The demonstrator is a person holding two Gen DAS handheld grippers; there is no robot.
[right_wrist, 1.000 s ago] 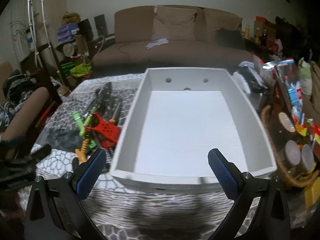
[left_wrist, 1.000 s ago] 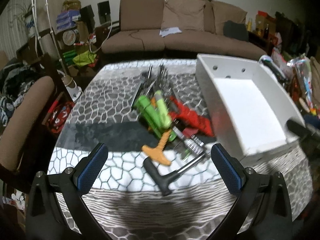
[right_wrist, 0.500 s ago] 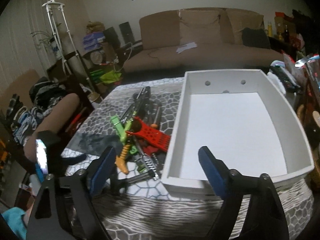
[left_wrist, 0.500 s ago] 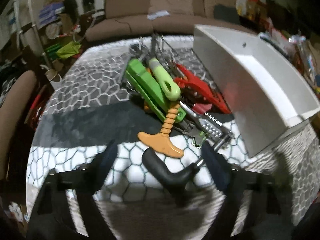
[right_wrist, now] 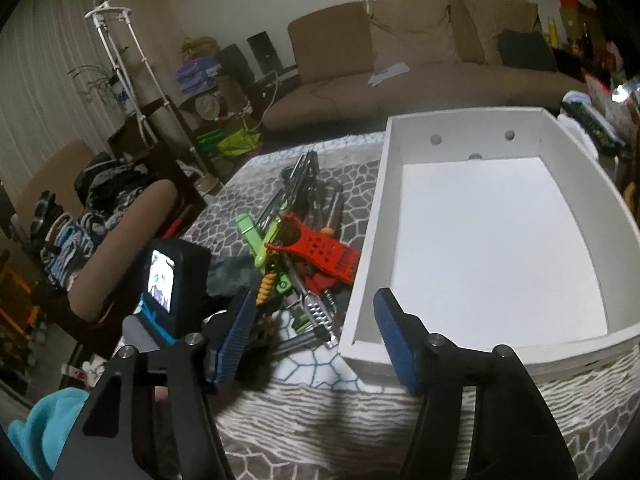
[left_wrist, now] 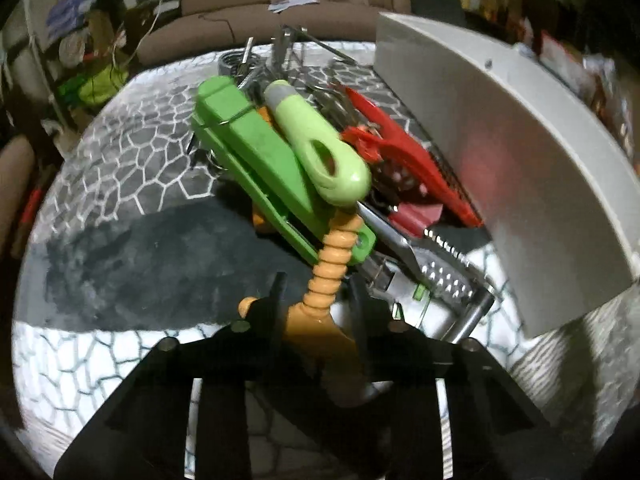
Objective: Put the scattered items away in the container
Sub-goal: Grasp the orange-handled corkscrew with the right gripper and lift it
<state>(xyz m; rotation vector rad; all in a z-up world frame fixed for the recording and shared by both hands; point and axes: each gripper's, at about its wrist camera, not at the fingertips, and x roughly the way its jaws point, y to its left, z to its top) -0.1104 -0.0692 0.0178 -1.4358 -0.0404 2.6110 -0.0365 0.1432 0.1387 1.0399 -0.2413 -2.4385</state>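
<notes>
A pile of kitchen tools lies on the patterned tablecloth: green tools, a red slotted tool, a metal grater and an orange tool with a ribbed stem. My left gripper is shut on the orange tool's flat handle at the pile's near end. The white container stands right of the pile and is empty inside; its outer wall shows in the left wrist view. My right gripper is open and empty, above the container's near left corner. The pile also shows there.
A brown sofa stands behind the table. A chair with clothes is at the left. Cluttered items lie right of the container. The left gripper's camera body shows in the right wrist view.
My left gripper came down and forward onto the pile and shut on the orange tool. My right gripper rose and swung left, bringing the pile into view.
</notes>
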